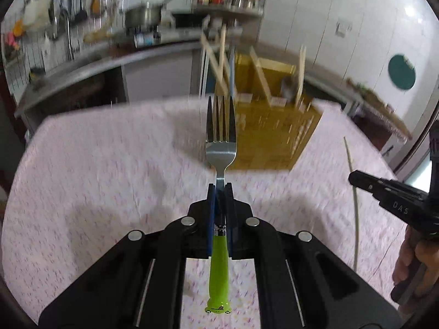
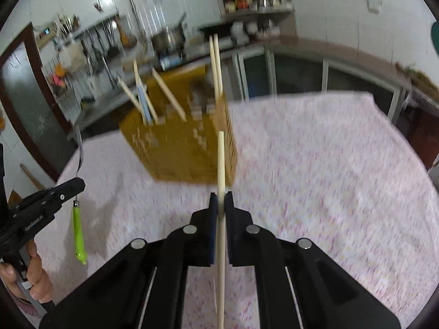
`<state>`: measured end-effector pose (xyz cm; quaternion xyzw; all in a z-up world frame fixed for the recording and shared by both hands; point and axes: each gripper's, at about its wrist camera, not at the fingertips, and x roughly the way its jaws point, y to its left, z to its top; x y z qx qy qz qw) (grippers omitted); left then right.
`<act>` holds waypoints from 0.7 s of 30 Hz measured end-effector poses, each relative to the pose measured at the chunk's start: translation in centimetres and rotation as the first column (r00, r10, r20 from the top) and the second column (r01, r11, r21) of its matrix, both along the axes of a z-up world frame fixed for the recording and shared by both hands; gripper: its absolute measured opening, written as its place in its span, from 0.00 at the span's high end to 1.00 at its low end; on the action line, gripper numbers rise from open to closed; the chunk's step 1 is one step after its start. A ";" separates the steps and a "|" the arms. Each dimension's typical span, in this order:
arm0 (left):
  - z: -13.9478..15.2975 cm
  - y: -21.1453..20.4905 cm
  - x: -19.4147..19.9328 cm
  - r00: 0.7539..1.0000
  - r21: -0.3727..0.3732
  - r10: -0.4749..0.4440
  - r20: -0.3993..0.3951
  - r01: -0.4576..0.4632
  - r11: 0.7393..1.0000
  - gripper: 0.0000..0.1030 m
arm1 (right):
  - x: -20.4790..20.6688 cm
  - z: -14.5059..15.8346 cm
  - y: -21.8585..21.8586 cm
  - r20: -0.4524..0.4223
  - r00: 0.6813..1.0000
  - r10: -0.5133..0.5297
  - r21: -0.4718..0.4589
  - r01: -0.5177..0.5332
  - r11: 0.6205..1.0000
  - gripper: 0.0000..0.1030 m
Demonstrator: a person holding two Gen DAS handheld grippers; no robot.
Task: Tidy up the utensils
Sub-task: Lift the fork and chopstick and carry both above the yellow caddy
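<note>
Our left gripper (image 1: 220,189) has its fingers pinching the green-handled fork (image 1: 221,137), tines forward, above the surface (image 1: 96,164). Our right gripper (image 2: 221,200) fingers clamp a wooden chopstick (image 2: 221,161) near the blurred yellow utensil holder (image 2: 178,150).

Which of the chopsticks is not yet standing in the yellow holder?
The chopstick clamped in the right gripper; the others already stand, leaning, in the yellow holder.
</note>
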<state>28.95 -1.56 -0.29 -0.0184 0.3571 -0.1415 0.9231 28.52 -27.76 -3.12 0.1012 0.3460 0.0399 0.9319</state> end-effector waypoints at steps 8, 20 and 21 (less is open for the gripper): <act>4.8 -1.7 2.0 0.988 -0.059 0.005 0.154 0.005 0.998 0.95 | 0.2 6.8 -0.2 0.300 0.952 -0.062 0.007 0.062 0.998 0.94; 11.1 -4.7 6.8 0.899 -0.126 0.016 0.437 0.044 0.991 0.95 | 5.0 12.7 1.2 0.565 0.821 -0.087 0.006 0.102 0.995 0.94; 11.3 -5.0 7.7 0.894 -0.128 0.011 0.448 0.052 0.990 0.95 | 5.7 12.8 1.4 0.581 0.810 -0.085 -0.005 0.107 0.994 0.94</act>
